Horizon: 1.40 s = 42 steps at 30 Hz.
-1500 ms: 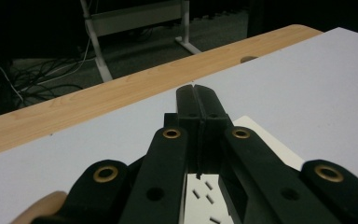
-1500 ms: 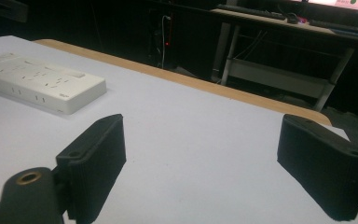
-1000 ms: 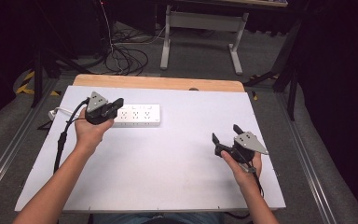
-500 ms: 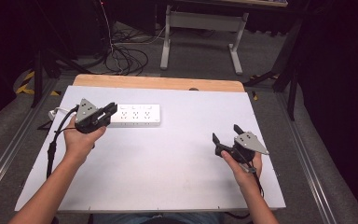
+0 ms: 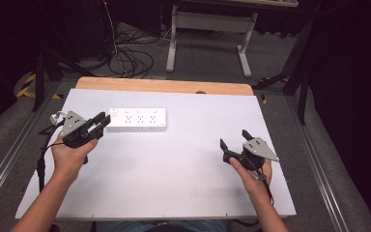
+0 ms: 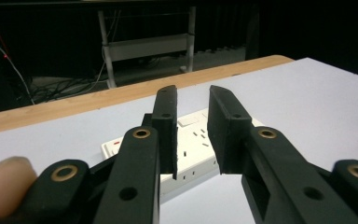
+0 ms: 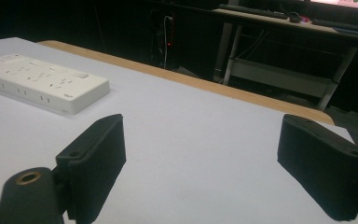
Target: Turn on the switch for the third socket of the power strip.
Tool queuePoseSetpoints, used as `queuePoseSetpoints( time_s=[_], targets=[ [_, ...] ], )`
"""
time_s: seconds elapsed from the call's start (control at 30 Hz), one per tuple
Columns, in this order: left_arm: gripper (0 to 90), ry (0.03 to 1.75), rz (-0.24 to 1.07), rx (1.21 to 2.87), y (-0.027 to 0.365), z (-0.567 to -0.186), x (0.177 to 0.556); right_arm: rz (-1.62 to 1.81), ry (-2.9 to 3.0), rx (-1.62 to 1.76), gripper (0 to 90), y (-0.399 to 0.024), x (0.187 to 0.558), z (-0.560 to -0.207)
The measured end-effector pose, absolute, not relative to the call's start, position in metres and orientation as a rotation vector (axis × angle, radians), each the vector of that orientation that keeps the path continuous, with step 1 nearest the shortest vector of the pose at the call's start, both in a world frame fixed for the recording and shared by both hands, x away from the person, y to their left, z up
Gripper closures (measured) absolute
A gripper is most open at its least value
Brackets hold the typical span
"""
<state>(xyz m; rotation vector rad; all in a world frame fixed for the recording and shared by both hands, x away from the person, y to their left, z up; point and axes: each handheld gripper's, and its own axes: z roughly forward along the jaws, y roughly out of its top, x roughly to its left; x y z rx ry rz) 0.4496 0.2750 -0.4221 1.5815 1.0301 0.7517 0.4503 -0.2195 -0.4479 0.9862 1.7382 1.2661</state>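
Observation:
A white power strip (image 5: 137, 119) lies flat at the back left of the white table (image 5: 174, 169). My left gripper (image 5: 102, 119) is just off the strip's left end and points at it. In the left gripper view the strip (image 6: 193, 140) shows beyond the left gripper (image 6: 191, 91); its jaws have just been opening and stand a narrow gap apart with nothing between them. My right gripper (image 5: 234, 138) rests at the right of the table, well away from the strip. Its jaws (image 7: 203, 123) stand wide open and empty, with the strip (image 7: 42, 86) far off at the left.
A wooden strip (image 5: 164, 86) borders the table's far edge. Beyond it on the floor are a tangle of cables (image 5: 130, 58) and a metal stand (image 5: 174, 43). The left gripper's cable (image 5: 43, 154) hangs off the table's left edge.
The left hand has drawn back to the left and toward the person, away from the strip's left end, and its jaws have parted slightly. The right hand has stayed put.

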Motion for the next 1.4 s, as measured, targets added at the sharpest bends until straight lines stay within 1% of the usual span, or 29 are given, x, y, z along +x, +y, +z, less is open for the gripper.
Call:
queuePoseSetpoints(
  time_s=[0.2, 0.43, 0.67, 0.8, 0.9, 1.0, 1.23, 1.4],
  targets=[
    [72.2, 1.046, 0.758, 1.547, 0.285, -0.421, 0.436, 1.271, 1.736, 0.985, 15.6, -0.220, 0.451, -0.448],
    [65.0, 1.051, 0.797, 1.519, 0.288, -0.418, 0.430, 1.272, 1.738, 0.982, 15.6, -0.219, 0.451, -0.448],
    [62.8, 1.063, 0.814, 1.497, 0.287, -0.416, 0.426, 1.279, 1.730, 0.988, 15.6, -0.221, 0.451, -0.447],
    [60.3, 1.047, 0.844, 1.511, 0.290, -0.418, 0.415, 1.277, 1.730, 0.990, 15.5, -0.221, 0.451, -0.447],
    [58.8, 1.064, 0.850, 1.477, 0.292, -0.415, 0.414, 1.283, 1.732, 0.985, 15.5, -0.220, 0.452, -0.447],
    [56.9, 1.063, 0.858, 1.492, 0.293, -0.417, 0.414, 1.283, 1.736, 0.975, 15.5, -0.218, 0.451, -0.446],
    [44.4, 1.080, 0.909, 1.468, 0.289, -0.415, 0.414, 1.287, 1.737, 0.979, 15.2, -0.220, 0.451, -0.446],
    [39.4, 1.087, 0.939, 1.466, 0.283, -0.415, 0.413, 1.284, 1.733, 0.986, 15.2, -0.221, 0.449, -0.446]
  ],
)
